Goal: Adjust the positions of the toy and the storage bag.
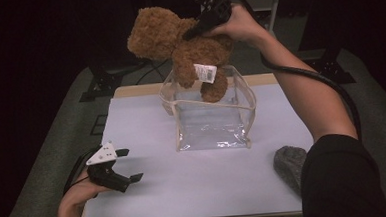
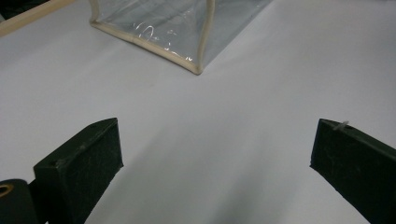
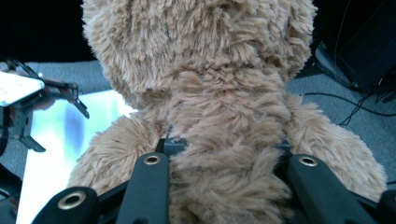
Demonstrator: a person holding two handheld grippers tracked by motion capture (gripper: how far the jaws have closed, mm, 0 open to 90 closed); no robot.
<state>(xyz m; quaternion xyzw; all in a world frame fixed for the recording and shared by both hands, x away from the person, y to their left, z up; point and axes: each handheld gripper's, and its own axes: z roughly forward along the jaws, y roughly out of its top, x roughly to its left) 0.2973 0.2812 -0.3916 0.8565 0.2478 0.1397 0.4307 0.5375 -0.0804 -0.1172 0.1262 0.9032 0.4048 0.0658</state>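
Brown plush bear (image 1: 177, 44) is clamped at its body between the right gripper's (image 1: 197, 30) jaws, hanging in the air with its feet just over the open top of the clear bag (image 1: 212, 122). Left gripper (image 1: 121, 167) rests on the table (image 1: 185, 189) well apart from the bear, near the bag's front corner, jaws wide apart and holding nothing.

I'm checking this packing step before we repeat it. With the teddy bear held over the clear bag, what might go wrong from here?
1. The bag is soft, its rim sagging, and the left gripper rests open on the table, apart from it, so the bear's legs may catch the rim and tip or push the bag.
2. The right gripper pinches only plush on the teddy bear, which hangs tilted; it may slip or swing.
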